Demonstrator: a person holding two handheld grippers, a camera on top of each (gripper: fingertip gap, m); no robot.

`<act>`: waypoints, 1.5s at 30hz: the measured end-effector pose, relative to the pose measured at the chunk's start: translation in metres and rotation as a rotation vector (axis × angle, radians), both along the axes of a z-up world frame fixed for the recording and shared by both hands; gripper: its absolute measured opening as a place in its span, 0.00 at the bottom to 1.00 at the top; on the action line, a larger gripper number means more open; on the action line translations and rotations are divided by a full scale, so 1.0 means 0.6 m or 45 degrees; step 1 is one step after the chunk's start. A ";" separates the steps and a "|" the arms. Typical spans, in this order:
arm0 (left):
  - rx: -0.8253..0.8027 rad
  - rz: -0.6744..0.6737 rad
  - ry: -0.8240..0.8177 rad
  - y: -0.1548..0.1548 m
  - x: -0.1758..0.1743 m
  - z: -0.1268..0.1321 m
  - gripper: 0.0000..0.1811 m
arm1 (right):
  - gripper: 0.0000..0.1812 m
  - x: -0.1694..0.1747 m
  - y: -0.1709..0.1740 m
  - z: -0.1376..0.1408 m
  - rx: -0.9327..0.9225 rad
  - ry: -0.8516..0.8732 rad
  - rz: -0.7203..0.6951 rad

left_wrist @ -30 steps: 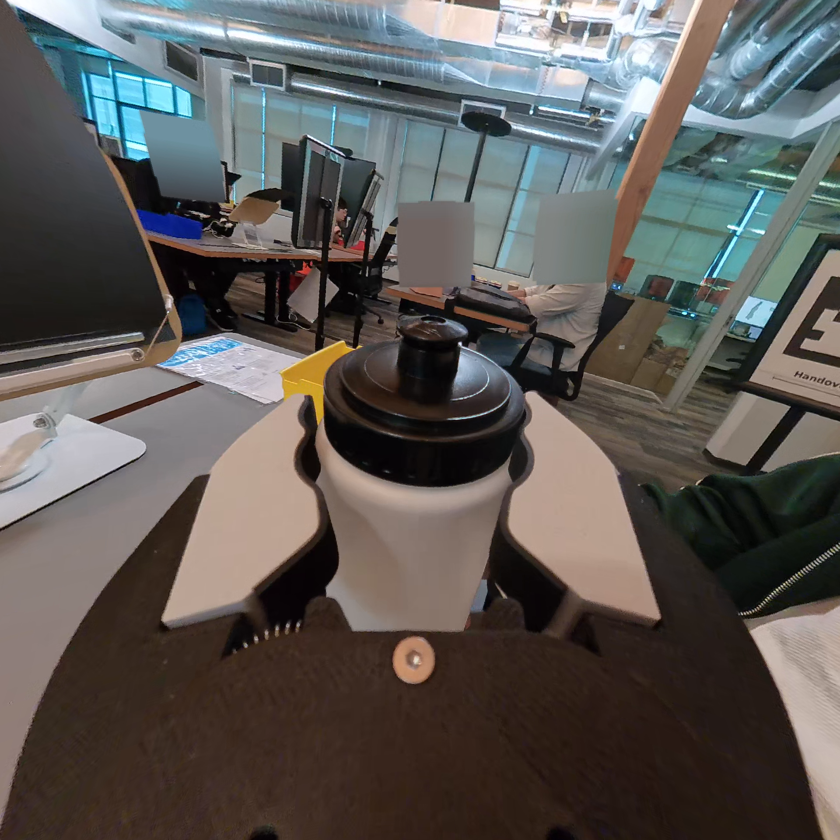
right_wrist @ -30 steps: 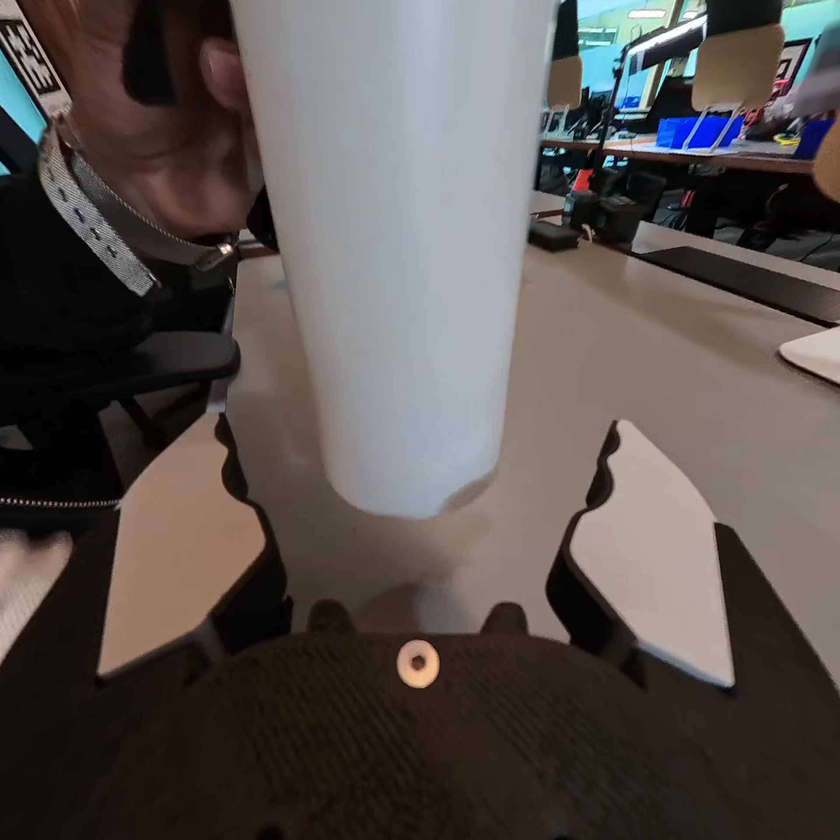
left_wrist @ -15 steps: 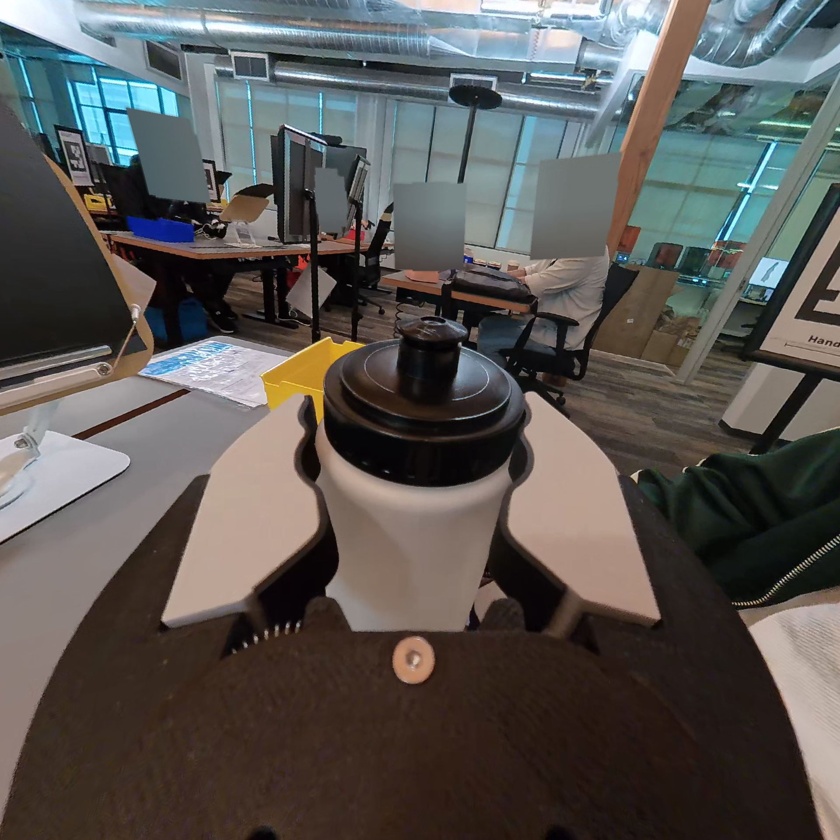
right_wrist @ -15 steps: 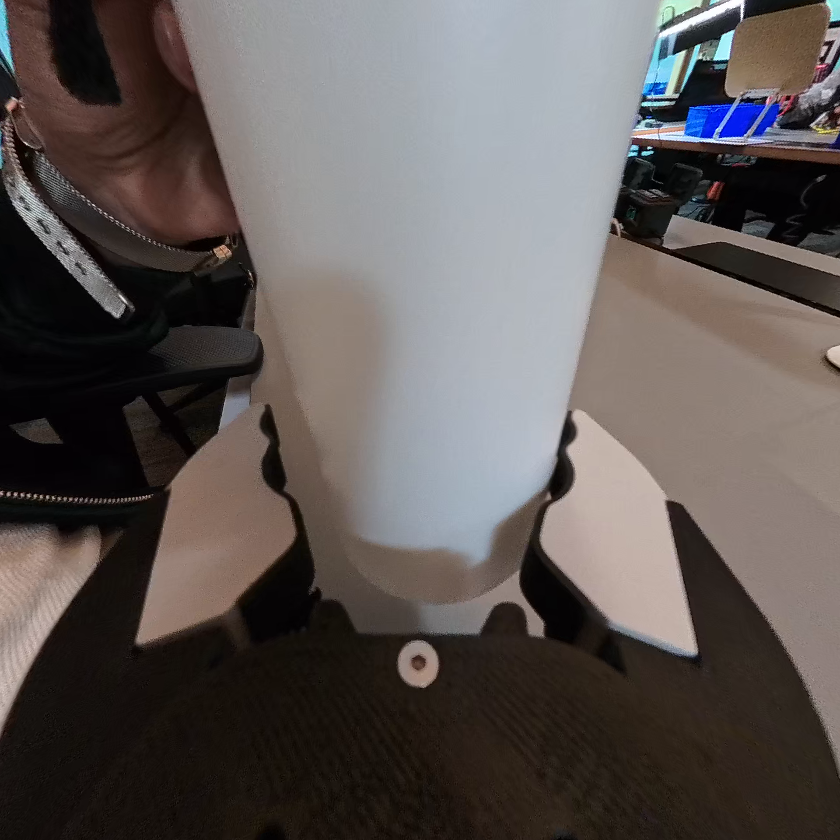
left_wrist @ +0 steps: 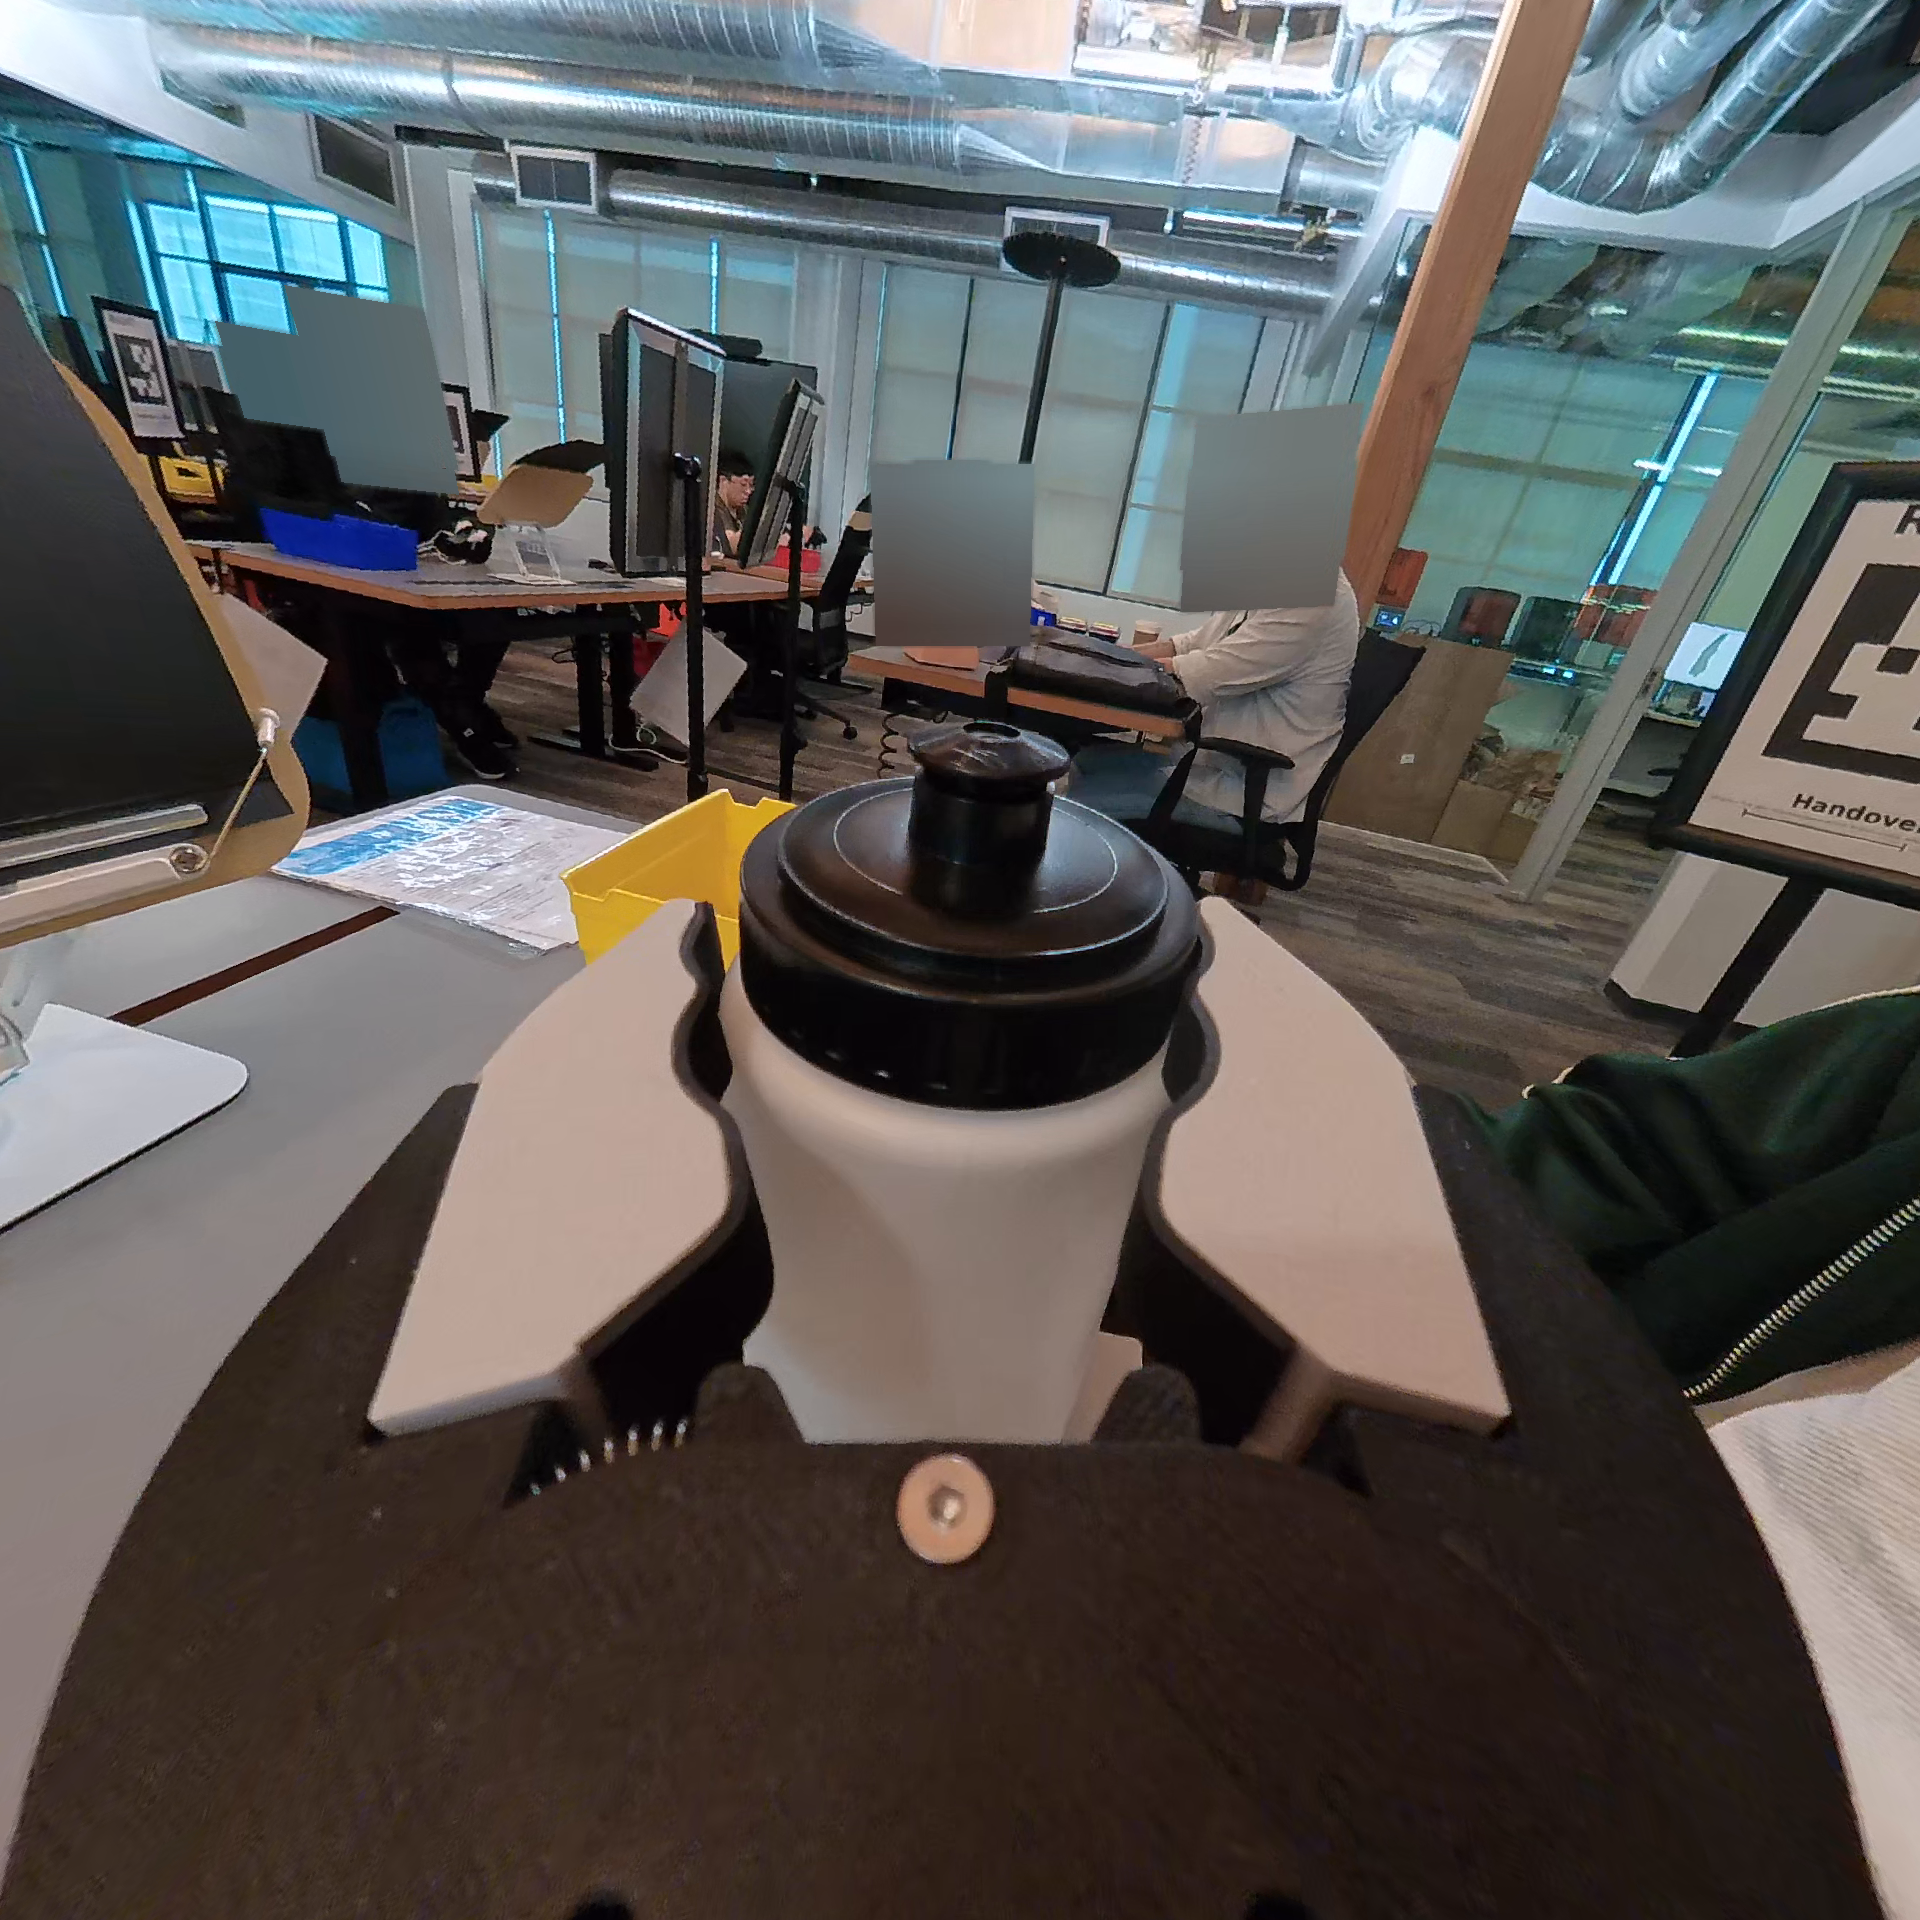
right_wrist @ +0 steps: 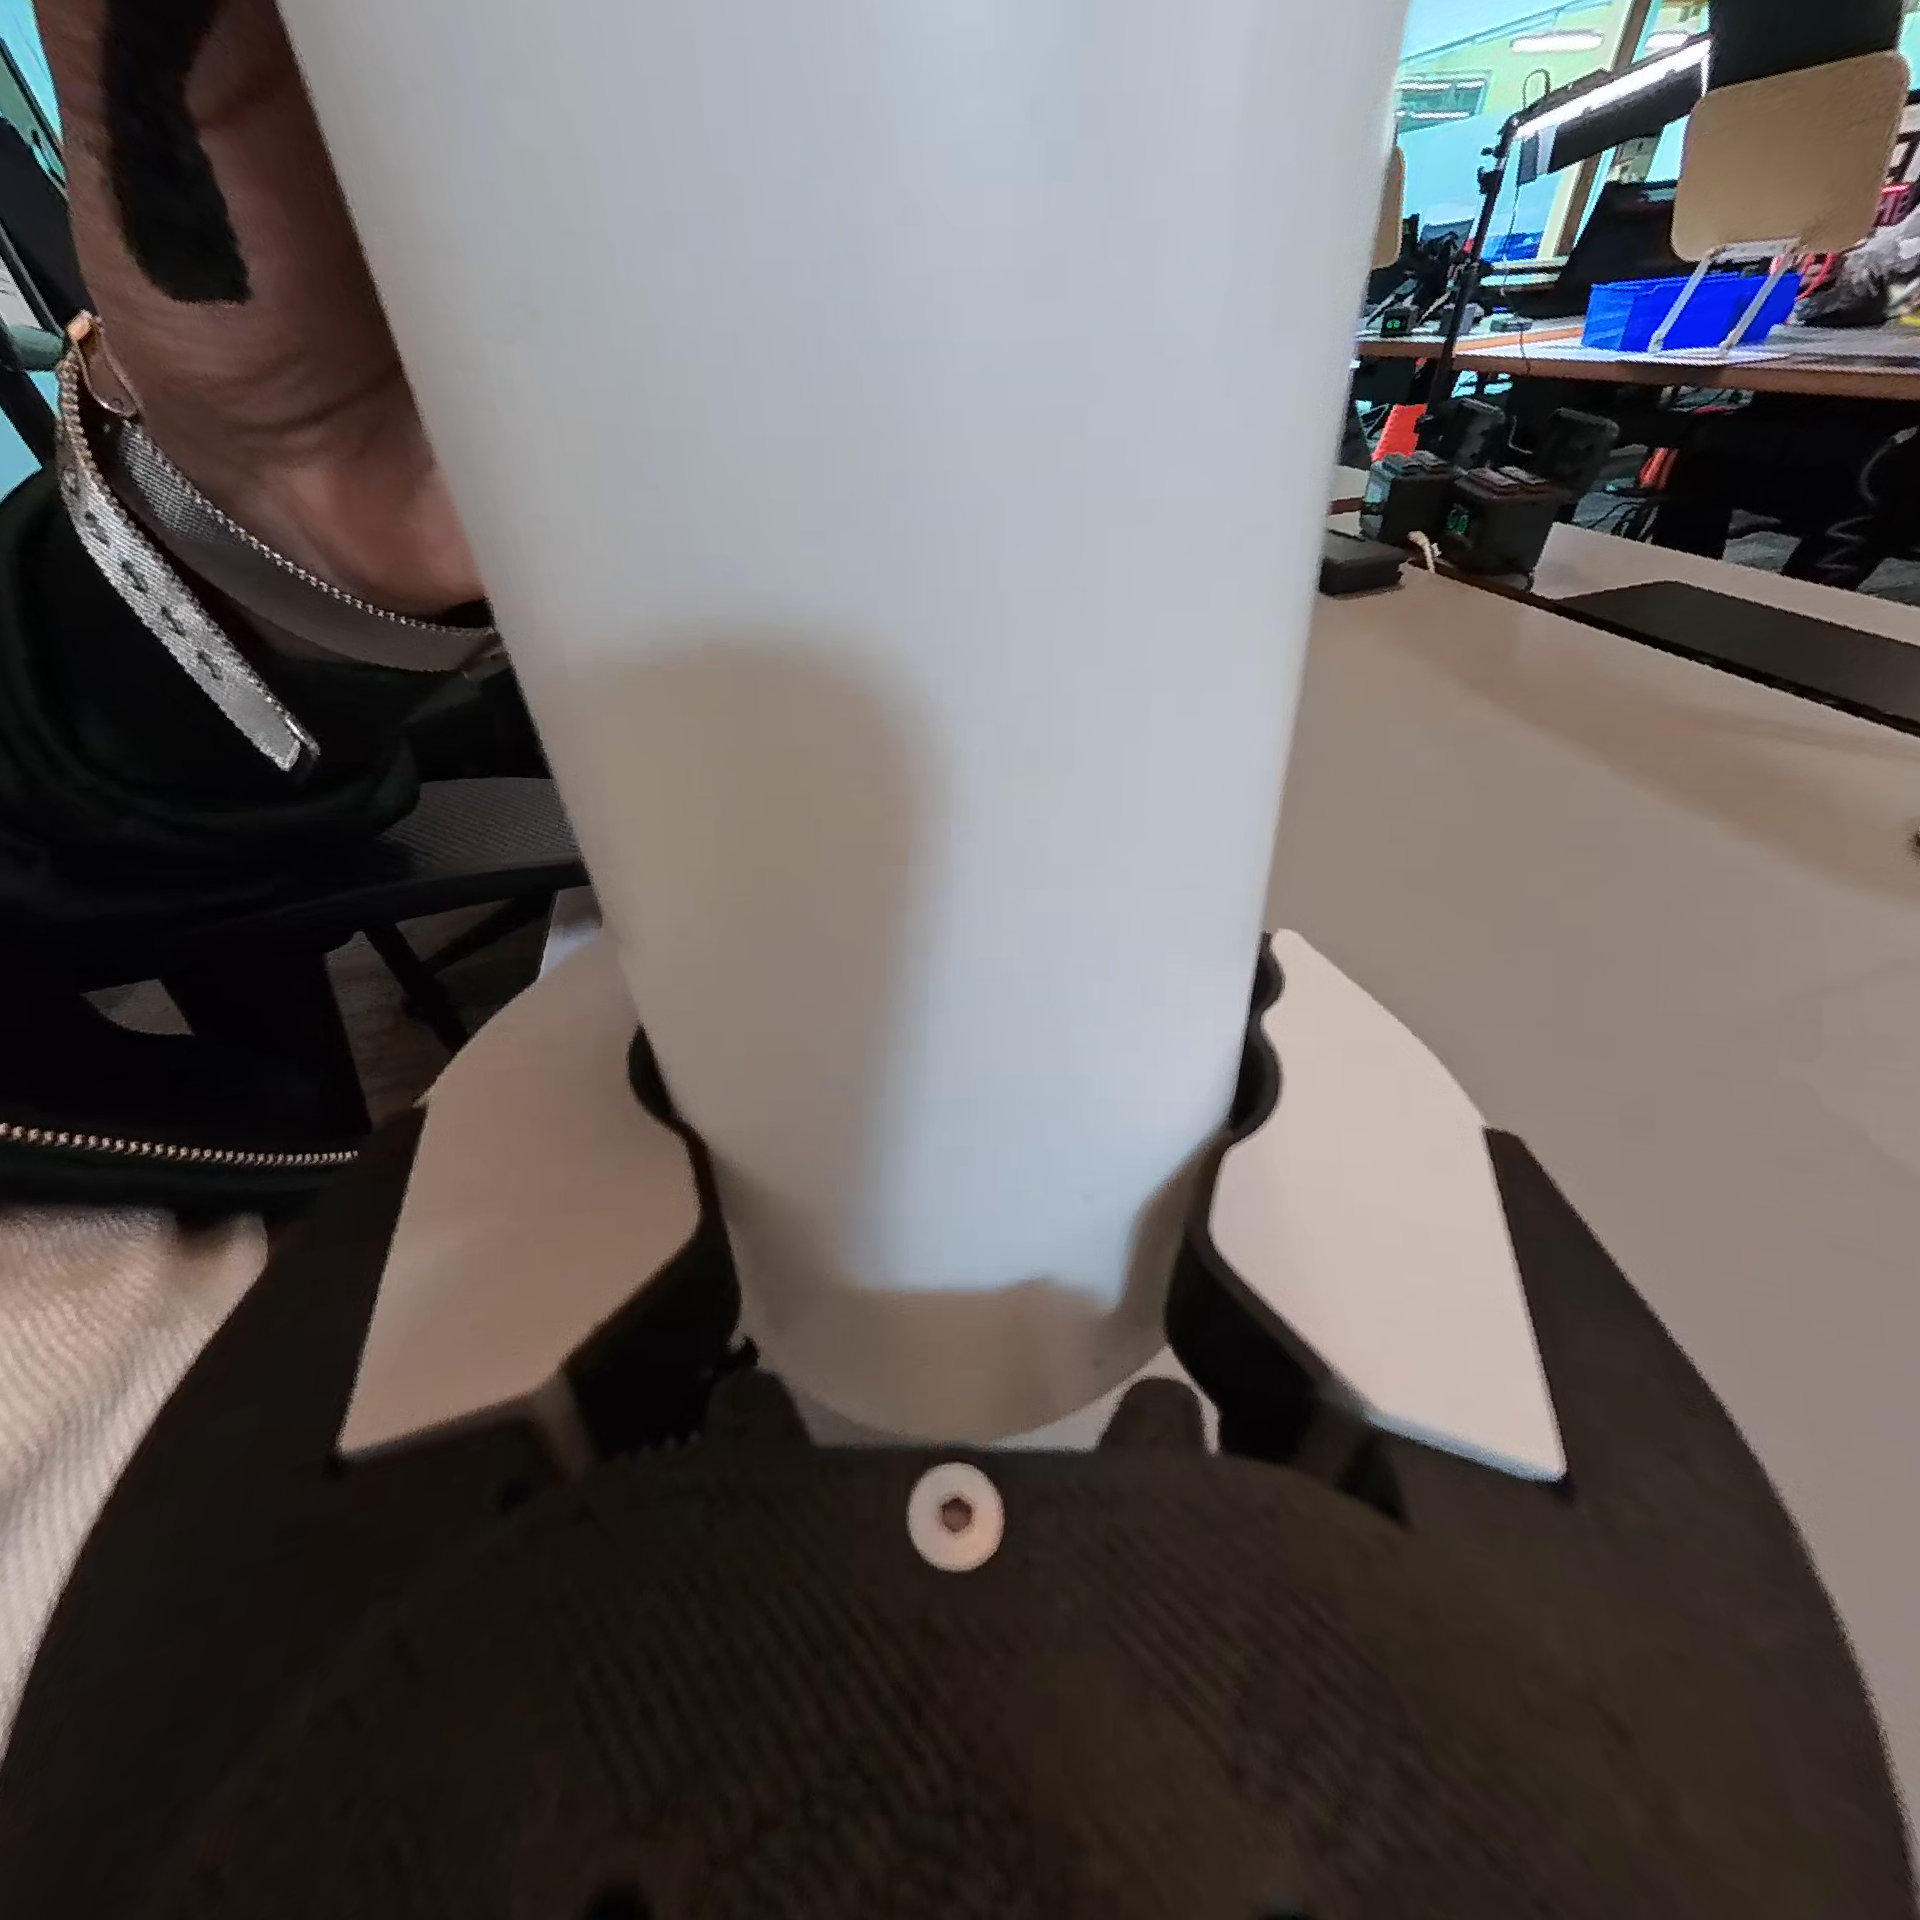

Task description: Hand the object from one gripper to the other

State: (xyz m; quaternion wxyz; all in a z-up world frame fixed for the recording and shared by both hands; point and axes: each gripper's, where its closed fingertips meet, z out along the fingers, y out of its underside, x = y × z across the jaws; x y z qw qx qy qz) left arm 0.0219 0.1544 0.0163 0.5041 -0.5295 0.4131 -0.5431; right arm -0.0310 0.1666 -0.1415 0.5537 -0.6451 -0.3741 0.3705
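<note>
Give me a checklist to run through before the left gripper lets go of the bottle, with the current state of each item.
1. Left gripper shut on the white bottle just under its black cap: ok.
2. Right gripper closed around the bottle's lower end, fingers against both sides: ok.
3. Right grip firm enough to carry the bottle alone: cannot tell.
4. Bottle seated deep between the right fingers, base near the palm: ok.
5. Space for the left gripper to back away, yellow bin ahead of it: cannot tell.
6. Grey table below in case of a slip: ok.
</note>
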 end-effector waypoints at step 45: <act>0.050 -0.209 0.051 -0.005 0.032 -0.108 0.55 | 0.58 0.027 0.009 0.035 0.016 0.093 -0.063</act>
